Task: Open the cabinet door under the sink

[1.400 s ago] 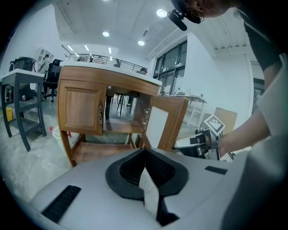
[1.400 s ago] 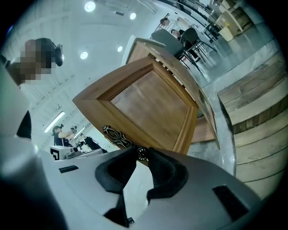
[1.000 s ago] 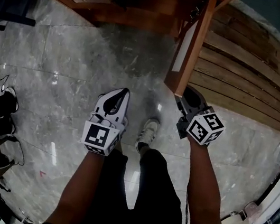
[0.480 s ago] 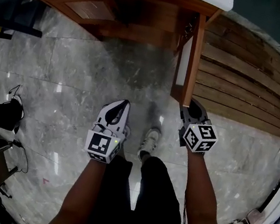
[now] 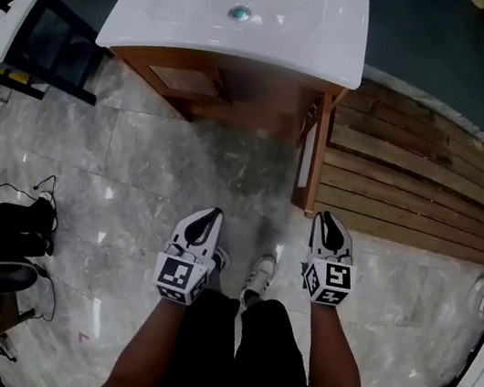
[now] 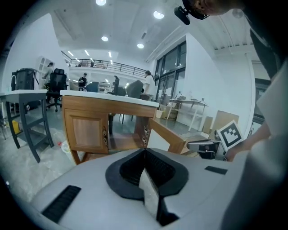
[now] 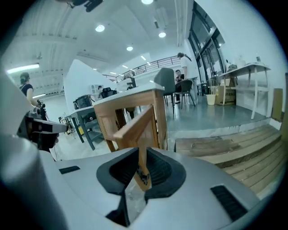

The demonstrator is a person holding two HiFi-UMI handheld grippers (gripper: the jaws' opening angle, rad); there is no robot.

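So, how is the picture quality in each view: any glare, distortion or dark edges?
Head view: wide-angle bending, small light reflections on the glossy floor, sheen on the white sink top. Left gripper view: strong fisheye, black corners, bright ceiling lights. Right gripper view: same fisheye; the close cabinet door looks oversized.

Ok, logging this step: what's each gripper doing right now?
Left gripper: closed, empty.
Right gripper: jaws barely apart, just been closing, nothing between them.

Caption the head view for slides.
Wooden cabinet door under white sink basin open; left gripper and right gripper hover above grey marble floor.
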